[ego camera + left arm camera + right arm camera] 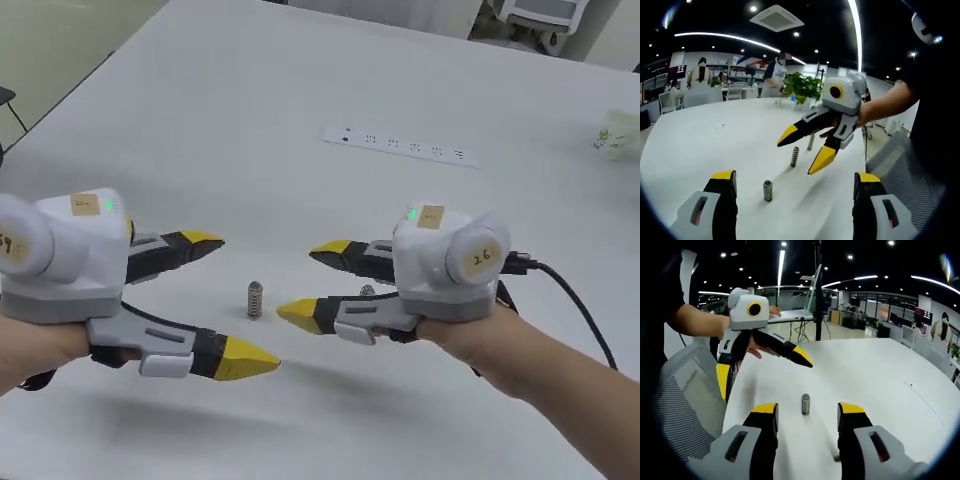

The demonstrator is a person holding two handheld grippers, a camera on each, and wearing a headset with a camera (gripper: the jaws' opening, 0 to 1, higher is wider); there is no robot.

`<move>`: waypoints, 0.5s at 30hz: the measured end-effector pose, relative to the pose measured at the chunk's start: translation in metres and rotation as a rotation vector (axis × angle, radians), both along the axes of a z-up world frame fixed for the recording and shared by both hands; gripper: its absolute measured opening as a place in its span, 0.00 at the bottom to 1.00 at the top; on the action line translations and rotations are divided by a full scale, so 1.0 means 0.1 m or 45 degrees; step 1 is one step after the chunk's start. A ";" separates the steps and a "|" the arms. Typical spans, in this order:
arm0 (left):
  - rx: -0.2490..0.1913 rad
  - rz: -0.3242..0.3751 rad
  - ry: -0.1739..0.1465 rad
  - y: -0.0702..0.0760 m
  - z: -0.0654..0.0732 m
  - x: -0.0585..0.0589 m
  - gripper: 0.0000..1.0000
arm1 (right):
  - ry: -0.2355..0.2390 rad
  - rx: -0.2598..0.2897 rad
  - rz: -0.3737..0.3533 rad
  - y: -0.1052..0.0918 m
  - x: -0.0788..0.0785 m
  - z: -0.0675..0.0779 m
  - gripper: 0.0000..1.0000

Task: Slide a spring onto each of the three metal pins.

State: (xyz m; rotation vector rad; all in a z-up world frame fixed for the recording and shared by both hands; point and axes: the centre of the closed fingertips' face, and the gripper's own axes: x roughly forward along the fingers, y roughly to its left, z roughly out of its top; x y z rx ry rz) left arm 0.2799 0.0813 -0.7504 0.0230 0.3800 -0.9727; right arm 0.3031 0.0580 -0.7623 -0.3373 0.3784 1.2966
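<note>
left gripper (243,300) hovered level, jaws apart | right gripper (300,282) faced it, jaws apart | spring (255,299) stood between them

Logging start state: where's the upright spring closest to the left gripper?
Head view: the spring stands on the white table, between left gripper and right gripper.

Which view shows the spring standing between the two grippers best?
Right gripper view: the spring stands centred, unobstructed, coils visible. Left gripper view shows it low in frame; head view shows it small, from above.
</note>
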 end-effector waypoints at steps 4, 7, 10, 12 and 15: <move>-0.009 -0.004 -0.005 -0.03 0.02 0.00 0.95 | -0.004 0.003 -0.009 -0.10 -0.05 0.01 0.50; -0.019 -0.010 -0.008 -0.06 0.04 0.00 0.95 | 0.004 0.033 -0.035 -0.17 -0.06 0.04 0.55; -0.028 -0.016 -0.010 -0.08 0.06 0.00 0.95 | 0.008 0.072 -0.052 -0.24 -0.08 0.10 0.61; -0.035 -0.017 -0.009 -0.10 0.06 0.00 0.95 | 0.014 0.090 -0.065 -0.30 -0.09 0.12 0.63; -0.038 -0.023 -0.009 -0.12 0.06 0.00 0.95 | 0.016 0.103 -0.084 -0.38 -0.10 0.14 0.67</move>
